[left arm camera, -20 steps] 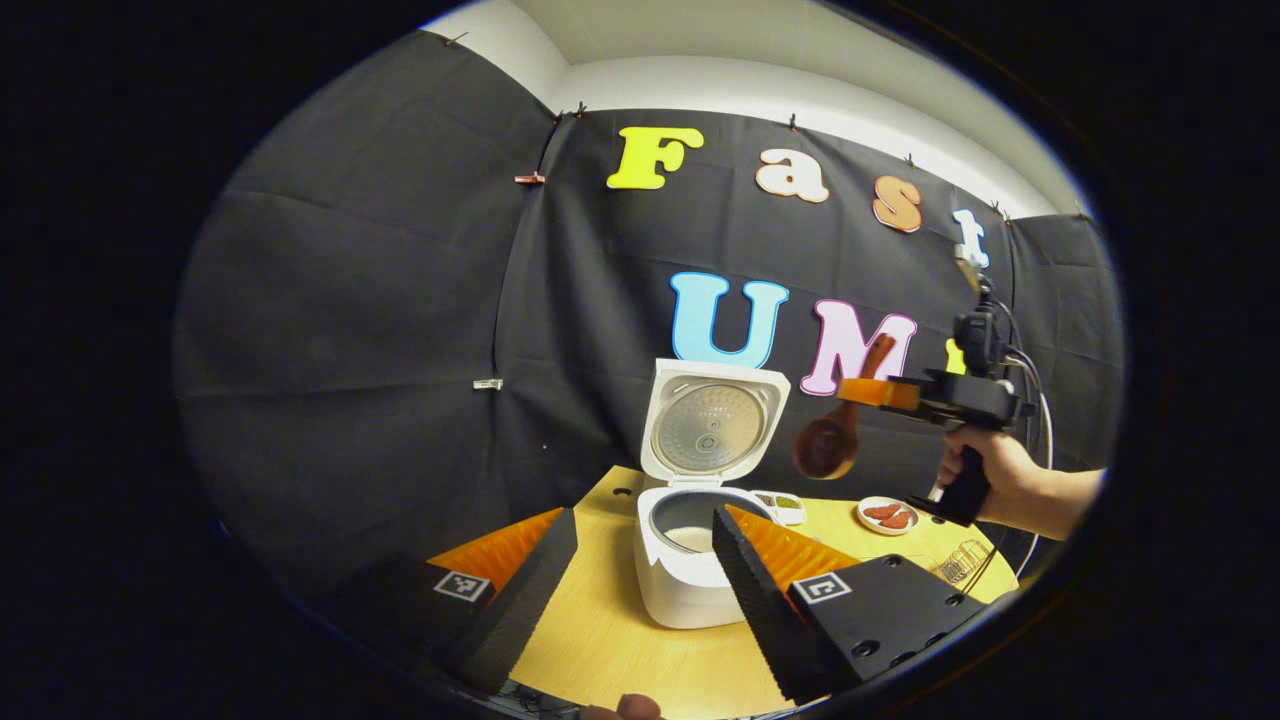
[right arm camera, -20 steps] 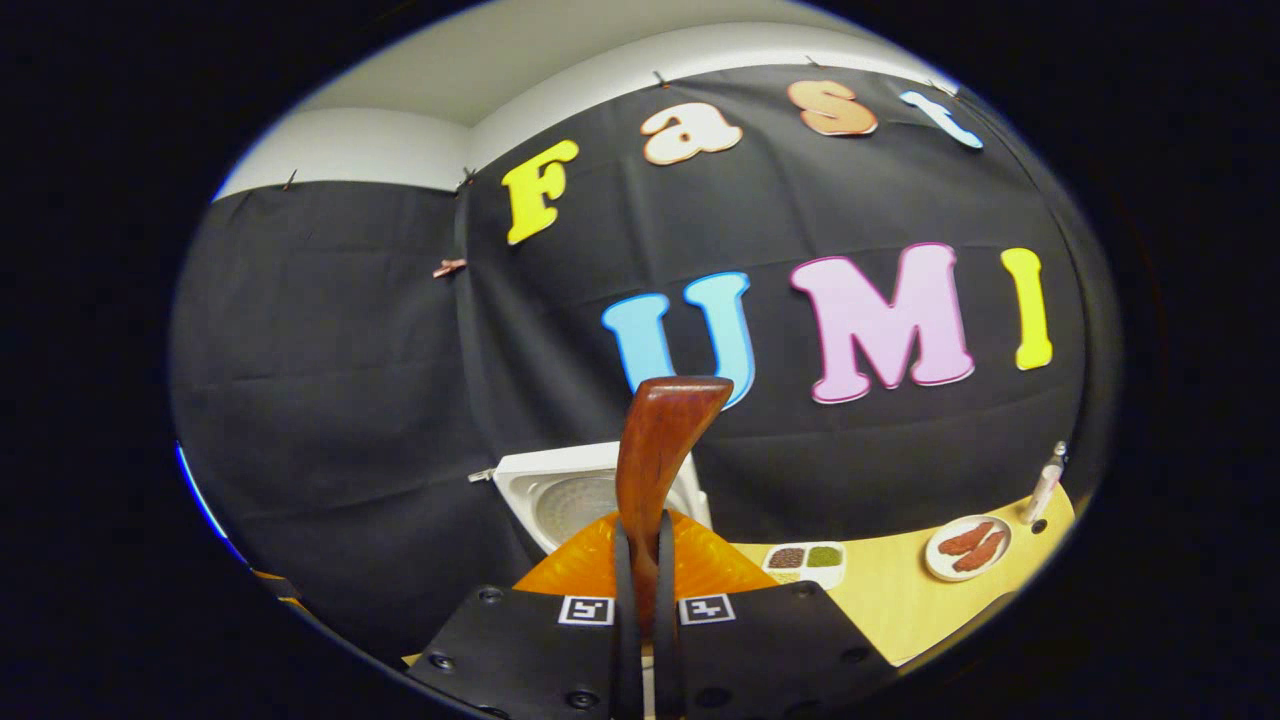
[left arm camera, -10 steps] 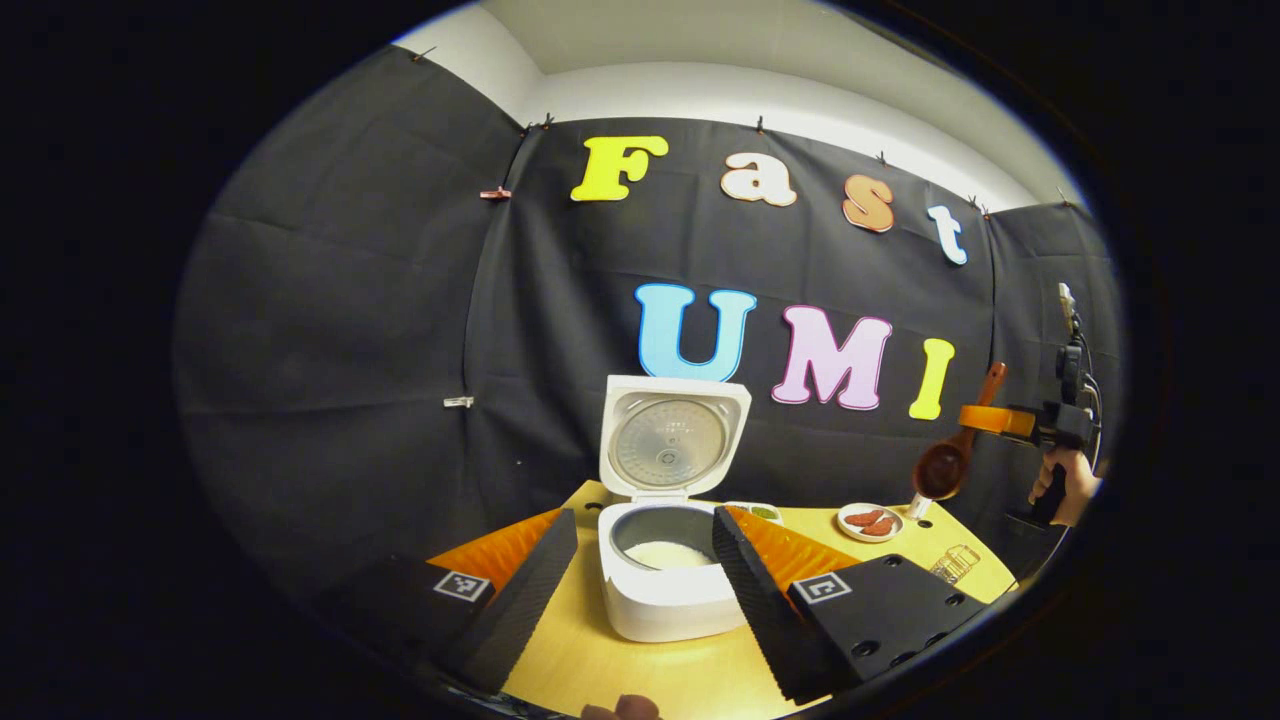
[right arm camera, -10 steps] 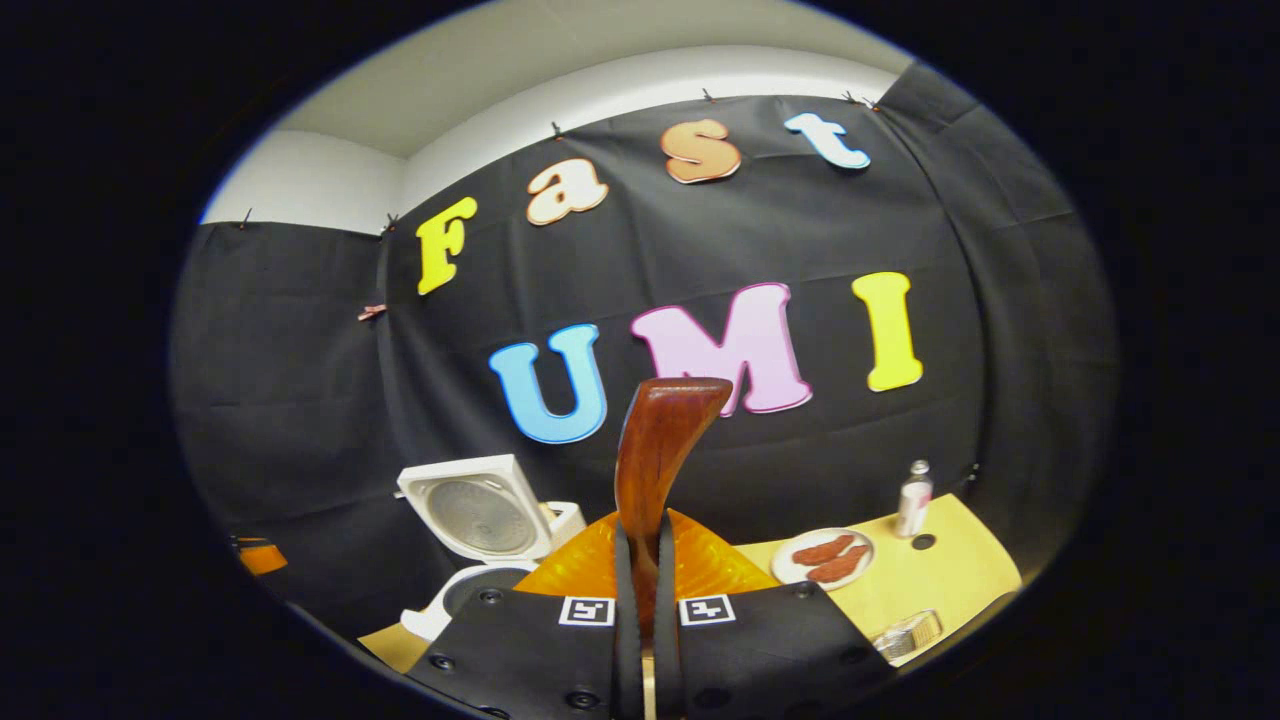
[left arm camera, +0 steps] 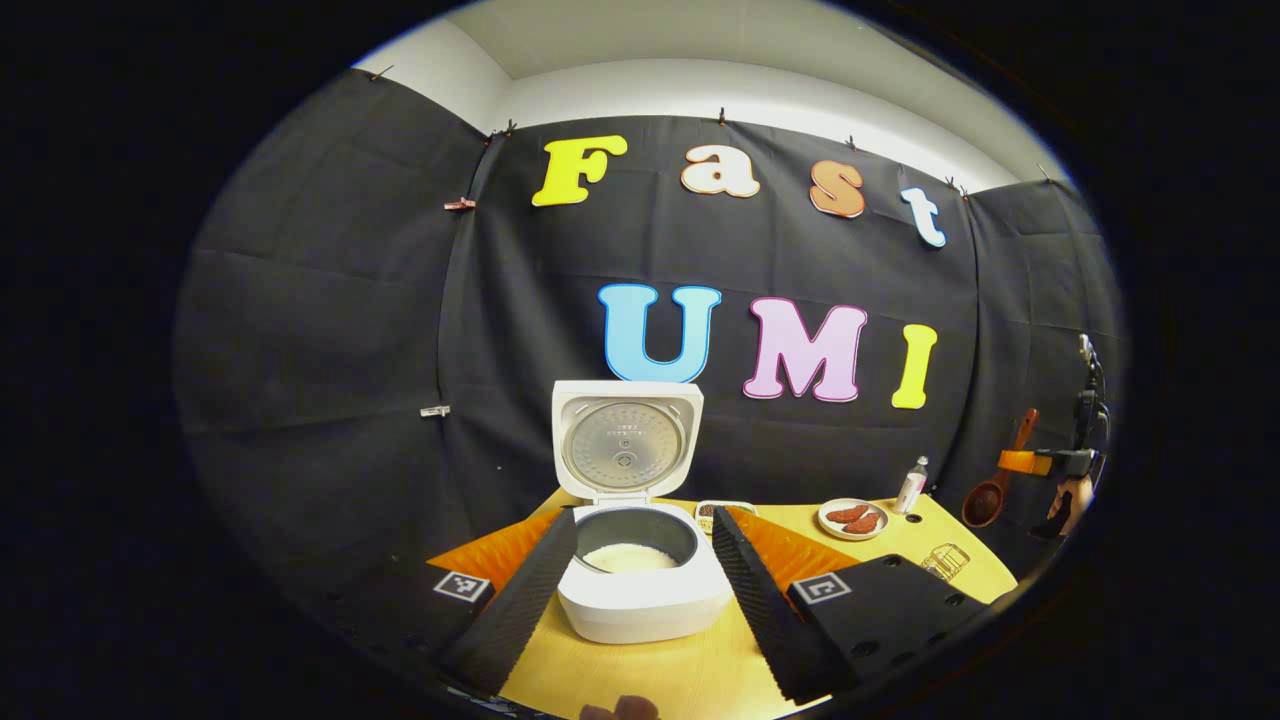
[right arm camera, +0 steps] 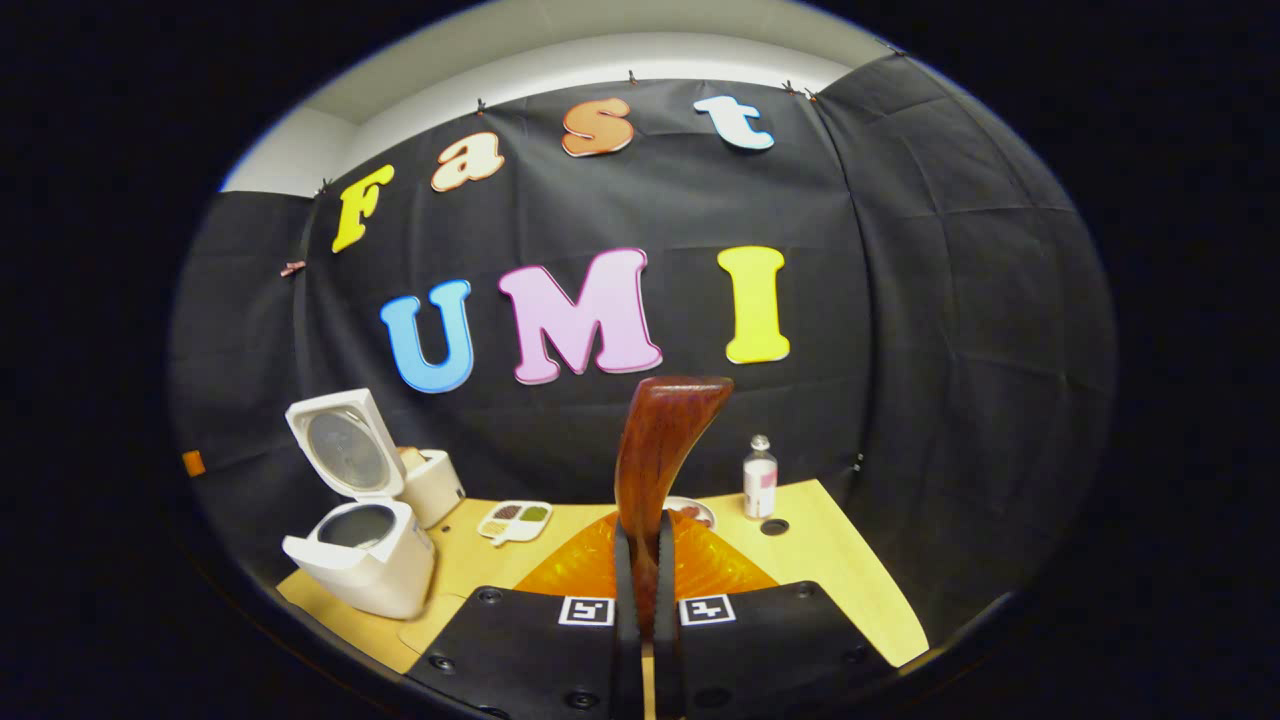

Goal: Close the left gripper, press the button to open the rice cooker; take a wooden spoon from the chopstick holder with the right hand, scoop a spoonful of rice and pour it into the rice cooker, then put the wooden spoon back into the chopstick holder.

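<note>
The white rice cooker stands open on the wooden table, lid upright, white rice in its pot. My left gripper is open, its fingers framing the cooker without touching it. At the far right, off the table's edge, my right gripper holds the wooden spoon, bowl hanging down. In the right gripper view the spoon's handle rises between the fingers of my right gripper, shut on it. The cooker sits far to its left. A wire holder stands near the table's right edge.
A plate of reddish food, a small bottle and a divided dish of seasonings sit along the back of the table. A white box stands behind the cooker. A dark round cap lies by the bottle.
My right gripper has carried the spoon away from above the cooker, rightward and lower, past the table's right edge. The cooker has come to the middle between my left fingers.
</note>
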The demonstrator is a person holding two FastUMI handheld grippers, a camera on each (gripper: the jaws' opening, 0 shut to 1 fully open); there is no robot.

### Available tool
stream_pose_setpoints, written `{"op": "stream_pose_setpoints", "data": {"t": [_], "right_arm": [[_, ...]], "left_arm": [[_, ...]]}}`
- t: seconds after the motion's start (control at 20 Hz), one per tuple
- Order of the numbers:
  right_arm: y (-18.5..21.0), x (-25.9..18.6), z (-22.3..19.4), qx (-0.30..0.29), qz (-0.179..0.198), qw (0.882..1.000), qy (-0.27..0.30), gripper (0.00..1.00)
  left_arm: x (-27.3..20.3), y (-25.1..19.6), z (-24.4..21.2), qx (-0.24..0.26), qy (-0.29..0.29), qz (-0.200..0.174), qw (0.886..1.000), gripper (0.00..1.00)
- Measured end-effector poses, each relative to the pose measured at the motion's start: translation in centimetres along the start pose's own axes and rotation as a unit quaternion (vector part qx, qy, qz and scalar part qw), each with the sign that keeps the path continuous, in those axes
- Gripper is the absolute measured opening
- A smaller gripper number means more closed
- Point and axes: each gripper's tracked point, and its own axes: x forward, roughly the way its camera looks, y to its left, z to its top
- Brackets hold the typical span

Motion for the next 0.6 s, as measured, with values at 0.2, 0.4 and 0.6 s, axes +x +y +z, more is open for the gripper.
{"op": "stream_pose_setpoints", "data": {"t": [0.2, 0.4, 0.6], "right_arm": [[-4.7, 2.4, -5.9, 0.02, -0.017, 0.999, 0.043, 0.09], [-6.1, 5.3, -11.2, 0.059, -0.007, 0.994, 0.088, 0.09], [-6.5, 6.7, -15.1, 0.072, 0.004, 0.99, 0.123, 0.11]], "left_arm": [[-0.7, -1.4, -0.1, 0.011, 0.015, 0.017, 1.0, 0.94], [-1.5, -1.6, -0.3, -0.017, 0.027, 0.038, 0.999, 0.94], [-2.3, -0.9, -0.2, -0.031, 0.027, 0.063, 0.997, 0.94]]}}
